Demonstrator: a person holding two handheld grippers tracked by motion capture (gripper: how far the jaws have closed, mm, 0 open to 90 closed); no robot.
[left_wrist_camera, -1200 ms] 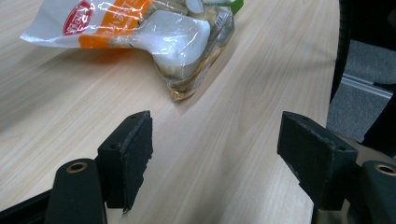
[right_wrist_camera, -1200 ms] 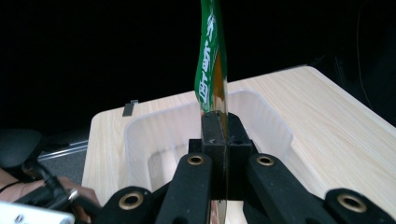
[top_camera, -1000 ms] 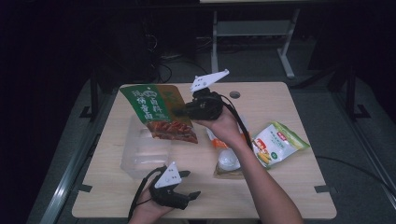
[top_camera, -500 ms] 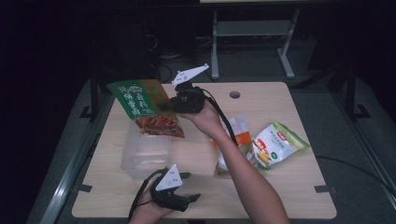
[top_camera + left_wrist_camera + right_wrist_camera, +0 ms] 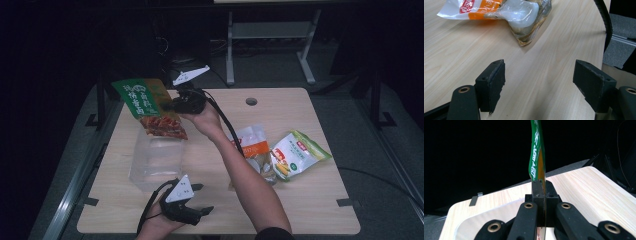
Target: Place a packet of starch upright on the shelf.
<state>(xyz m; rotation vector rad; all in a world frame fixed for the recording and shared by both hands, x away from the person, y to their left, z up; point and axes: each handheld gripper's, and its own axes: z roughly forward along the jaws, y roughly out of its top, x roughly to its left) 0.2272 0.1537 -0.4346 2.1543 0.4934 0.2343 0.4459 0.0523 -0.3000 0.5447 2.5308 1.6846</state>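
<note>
My right gripper (image 5: 172, 106) is shut on a green snack bag (image 5: 147, 105) with red pieces showing through its lower part, held in the air over the far left of the table, above a clear plastic bin (image 5: 156, 159). In the right gripper view the bag (image 5: 537, 157) stands edge-on, pinched between the two black jaws. Low at the table's near edge my left gripper (image 5: 202, 199) stands open, nothing between its pads (image 5: 492, 82). It points at an orange and white snack bag (image 5: 506, 12) lying on the wood.
A light wooden table (image 5: 310, 200) carries the orange and white bag (image 5: 252, 147) and a green and white corn snack bag (image 5: 297, 155) at right. My right forearm (image 5: 240, 170) crosses the middle of the table. Dark floor and a metal stand lie beyond.
My right gripper has carried the green bag leftward and slightly down, from the table's far middle to above the clear bin. The left gripper has stayed put.
</note>
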